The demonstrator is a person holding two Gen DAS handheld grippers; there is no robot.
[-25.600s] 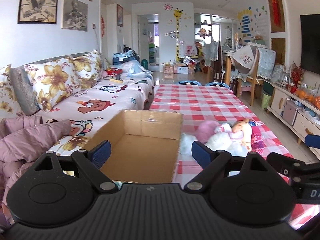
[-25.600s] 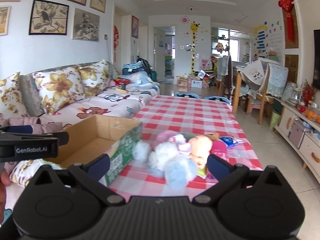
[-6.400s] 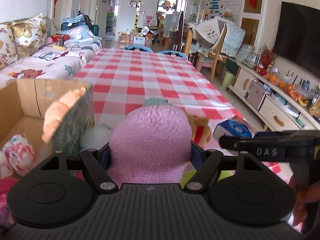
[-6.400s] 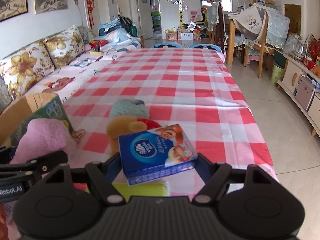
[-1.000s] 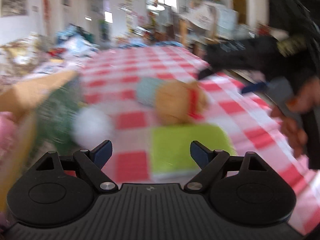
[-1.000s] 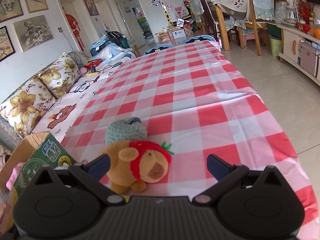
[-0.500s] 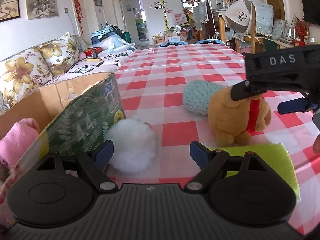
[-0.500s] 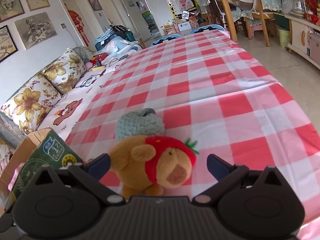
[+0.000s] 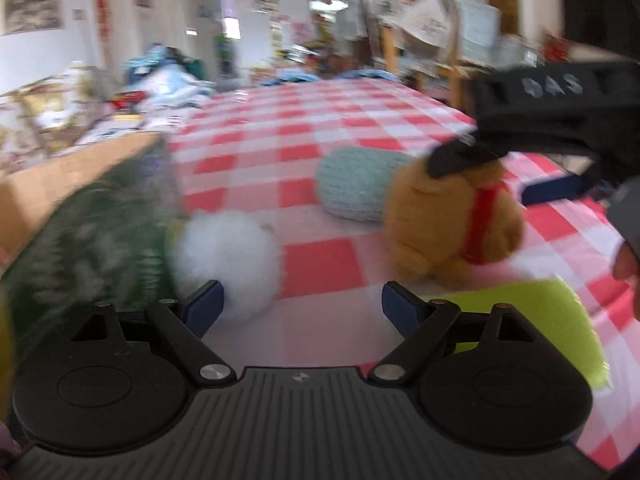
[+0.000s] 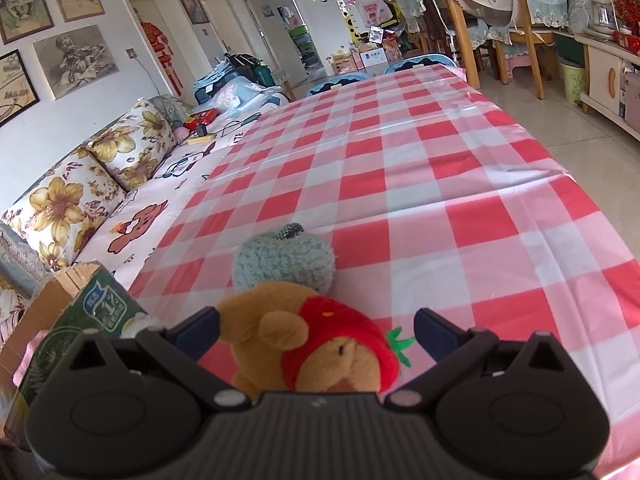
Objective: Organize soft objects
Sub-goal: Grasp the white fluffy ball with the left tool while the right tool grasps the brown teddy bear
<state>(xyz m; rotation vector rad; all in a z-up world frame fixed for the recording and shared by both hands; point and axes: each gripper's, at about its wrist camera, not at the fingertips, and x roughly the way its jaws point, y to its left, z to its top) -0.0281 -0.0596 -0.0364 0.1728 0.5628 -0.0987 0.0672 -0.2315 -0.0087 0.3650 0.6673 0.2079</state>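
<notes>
A brown plush bear with a red strawberry hood (image 10: 320,344) sits on the checked tablecloth, between the open fingers of my right gripper (image 10: 316,330); it also shows in the left wrist view (image 9: 452,224). A teal knitted ball (image 10: 284,258) lies just behind it. My left gripper (image 9: 302,306) is open and empty, low over the table. A white fluffy pompom (image 9: 228,260) lies beside its left finger. A lime green cloth (image 9: 536,320) lies by its right finger. The cardboard box (image 9: 72,184) stands at the left.
The long table with its red and white cloth (image 10: 420,152) stretches ahead. A sofa with flowered cushions (image 10: 80,184) runs along the left. Chairs and cabinets (image 10: 532,40) stand at the far right.
My right gripper has moved forward and down so the bear now lies between its fingers. My left gripper has shifted slightly right, and its view is blurred.
</notes>
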